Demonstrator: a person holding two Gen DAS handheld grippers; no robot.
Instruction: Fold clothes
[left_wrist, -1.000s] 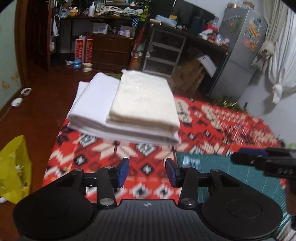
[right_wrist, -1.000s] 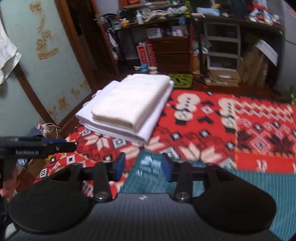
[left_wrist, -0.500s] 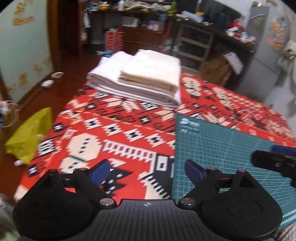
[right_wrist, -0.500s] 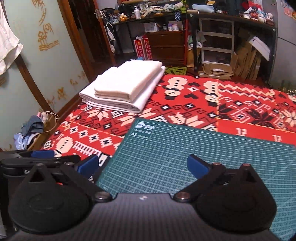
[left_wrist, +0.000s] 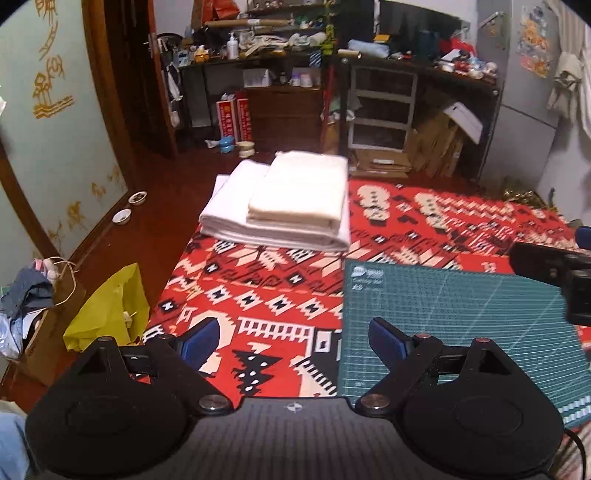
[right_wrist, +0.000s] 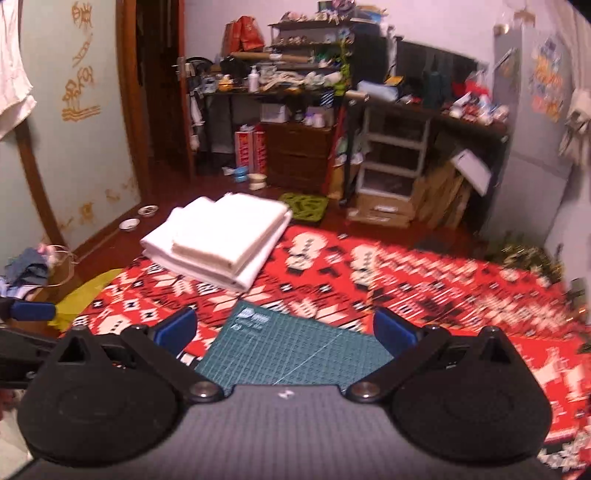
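Splayed right tool (right_wrist: 284, 332) above green mat (right_wrist: 295, 350), folded stack (right_wrist: 218, 240) beyond

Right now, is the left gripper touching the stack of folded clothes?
Apart. The left wrist view shows the open left gripper well short of the folded clothes, with patterned red cloth between them.

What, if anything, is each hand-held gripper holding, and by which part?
Nothing is held. The left hand-held gripper and right hand-held gripper are both open and empty; the folded clothes lie stacked on the patterned cloth.
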